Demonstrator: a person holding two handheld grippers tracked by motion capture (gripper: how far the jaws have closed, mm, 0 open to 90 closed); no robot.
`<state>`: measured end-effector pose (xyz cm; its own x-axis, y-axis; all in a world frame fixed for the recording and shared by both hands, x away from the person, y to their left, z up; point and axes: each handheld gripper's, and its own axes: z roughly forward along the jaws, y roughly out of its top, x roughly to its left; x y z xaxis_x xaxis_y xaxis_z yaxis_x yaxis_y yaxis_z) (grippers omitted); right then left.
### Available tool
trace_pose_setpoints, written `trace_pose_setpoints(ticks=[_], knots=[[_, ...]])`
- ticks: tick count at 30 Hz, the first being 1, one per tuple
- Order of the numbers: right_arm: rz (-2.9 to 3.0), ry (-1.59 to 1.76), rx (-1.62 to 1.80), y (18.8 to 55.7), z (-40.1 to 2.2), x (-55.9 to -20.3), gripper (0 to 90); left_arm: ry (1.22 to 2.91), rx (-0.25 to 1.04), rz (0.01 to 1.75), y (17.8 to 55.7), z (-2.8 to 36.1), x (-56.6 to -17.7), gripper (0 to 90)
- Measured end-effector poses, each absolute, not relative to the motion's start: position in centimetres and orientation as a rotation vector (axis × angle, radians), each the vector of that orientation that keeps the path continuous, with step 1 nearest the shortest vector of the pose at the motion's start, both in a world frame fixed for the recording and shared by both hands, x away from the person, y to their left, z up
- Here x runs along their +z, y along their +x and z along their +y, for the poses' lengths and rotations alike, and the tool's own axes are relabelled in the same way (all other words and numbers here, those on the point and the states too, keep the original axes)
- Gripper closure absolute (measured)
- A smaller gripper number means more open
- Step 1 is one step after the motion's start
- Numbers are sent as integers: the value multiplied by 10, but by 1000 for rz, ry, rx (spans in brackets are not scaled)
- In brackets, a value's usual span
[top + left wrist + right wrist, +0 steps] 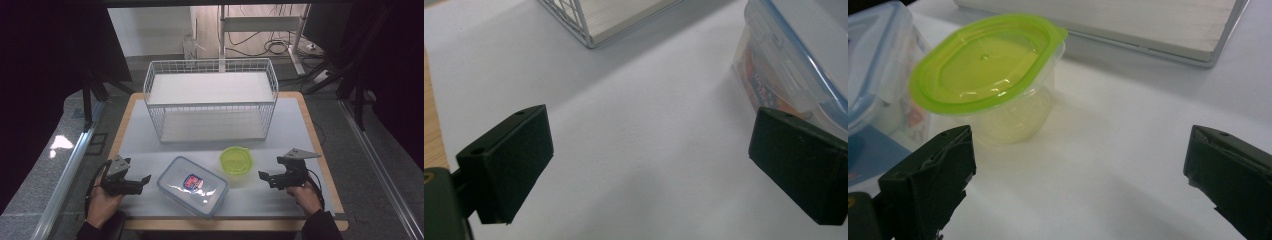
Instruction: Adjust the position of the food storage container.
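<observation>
Both containers (192,186) lie between spread fingers (145,179).

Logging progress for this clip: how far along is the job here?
Nothing looks done yet. The wire rack has nothing on its shelf; the rectangular box and the green-lidded tub sit on the table in front of it. Nothing is in hand: the left gripper and right gripper are open beside them. All handling remains.

Bright table, dark surroundings, soft close-ups

From the high view the white table (280,125) is evenly lit from above while the room's sides fall black; glare glints on the clear box lid (192,186). In both gripper views, the near black jaws are slightly blurred, with soft shadows beneath them.
</observation>
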<state>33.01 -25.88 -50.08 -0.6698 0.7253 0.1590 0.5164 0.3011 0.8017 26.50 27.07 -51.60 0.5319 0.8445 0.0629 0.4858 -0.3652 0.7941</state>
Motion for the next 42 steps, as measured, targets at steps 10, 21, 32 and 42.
trace_pose_setpoints(ticks=[10, 21, 32, 42], knots=[[2383, 1107, 1243, 330, -254, -504, 0, 2029, 585, 1047, 266, 268, -518, 38], [2373, 1144, 1214, 331, -250, -504, 0, 2059, 572, 1038, 267, 265, -520, 39], [2347, 1105, 1208, 329, -242, -489, 42, 2066, 556, 1023, 267, 263, -521, 42], [2380, 1087, 1246, 333, -228, -474, 368, 2075, 555, 1018, 268, 262, -521, 43]])
